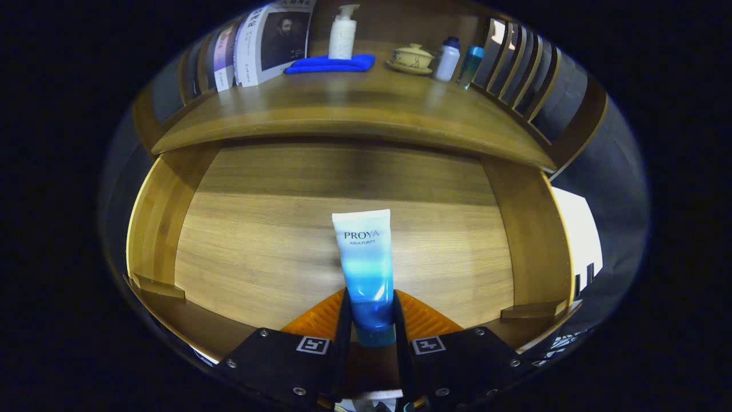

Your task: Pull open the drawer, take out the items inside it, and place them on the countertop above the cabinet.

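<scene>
So the claw (369, 320) is clamped on a blue and white tube (365, 269), both fingers (343, 320) pressing on its lower end near the cap, and the tube sticks straight out ahead of the claw with its flat white crimped end pointing away. All of this sits over the open drawer (246, 257), whose pale wood bottom spreads out under and beyond the tube, with the drawer's side walls off to either side of the claw. Further ahead, above the drawer, is the bench (354, 109), a darker wooden top with a rounded front edge. On the far side of it, straight ahead, there's a folded blue cloth (331, 63) with a white pump bottle (343, 34) standing right behind it or on it, can't quite tell which. Off to the right of that is a lidded ceramic cup (412, 57) on a saucer, then a white bottle with a dark cap (447, 59), then a teal bottle (470, 64) just beside it. Left of the cloth, a few books (269, 43) lean upright at the back.
</scene>
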`<move>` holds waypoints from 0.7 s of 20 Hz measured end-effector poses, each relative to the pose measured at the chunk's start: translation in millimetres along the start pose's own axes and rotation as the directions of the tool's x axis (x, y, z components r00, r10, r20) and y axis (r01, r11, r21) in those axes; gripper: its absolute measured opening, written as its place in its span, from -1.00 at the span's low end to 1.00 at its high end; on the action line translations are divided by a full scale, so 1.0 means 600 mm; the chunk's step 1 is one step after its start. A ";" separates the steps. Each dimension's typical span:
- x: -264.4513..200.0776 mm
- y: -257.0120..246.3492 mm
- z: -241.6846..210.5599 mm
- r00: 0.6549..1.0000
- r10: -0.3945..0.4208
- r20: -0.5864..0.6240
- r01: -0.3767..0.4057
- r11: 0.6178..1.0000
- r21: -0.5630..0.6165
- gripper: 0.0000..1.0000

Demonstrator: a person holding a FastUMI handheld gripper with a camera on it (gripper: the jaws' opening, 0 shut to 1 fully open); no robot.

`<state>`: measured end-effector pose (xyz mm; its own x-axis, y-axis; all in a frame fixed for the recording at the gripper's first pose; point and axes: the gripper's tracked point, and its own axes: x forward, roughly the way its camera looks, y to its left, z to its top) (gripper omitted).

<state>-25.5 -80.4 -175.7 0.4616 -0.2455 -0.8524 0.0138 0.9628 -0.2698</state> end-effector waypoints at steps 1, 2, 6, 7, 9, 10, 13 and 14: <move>-0.015 -0.001 0.006 1.000 -0.004 0.024 0.004 1.000 0.001 -0.24; -0.031 -0.003 0.016 0.999 -0.006 0.051 0.006 1.000 0.003 -0.24; -0.073 -0.012 0.043 0.991 -0.037 0.132 0.038 0.999 -0.009 -0.25; -0.086 -0.011 0.052 0.988 -0.041 0.152 0.043 0.999 -0.011 -0.24; -0.104 -0.010 0.069 0.981 -0.048 0.187 0.050 0.999 -0.007 -0.24; -0.109 -0.011 0.081 0.978 -0.048 0.205 0.048 0.999 0.003 -0.24; -0.119 0.001 0.134 0.964 -0.022 0.263 0.012 0.999 0.039 -0.24; -0.118 0.003 0.152 0.960 -0.018 0.279 0.007 0.999 0.042 -0.24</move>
<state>22.7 -50.8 -75.2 0.6902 -0.2220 -0.6887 0.0543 0.9650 -0.2566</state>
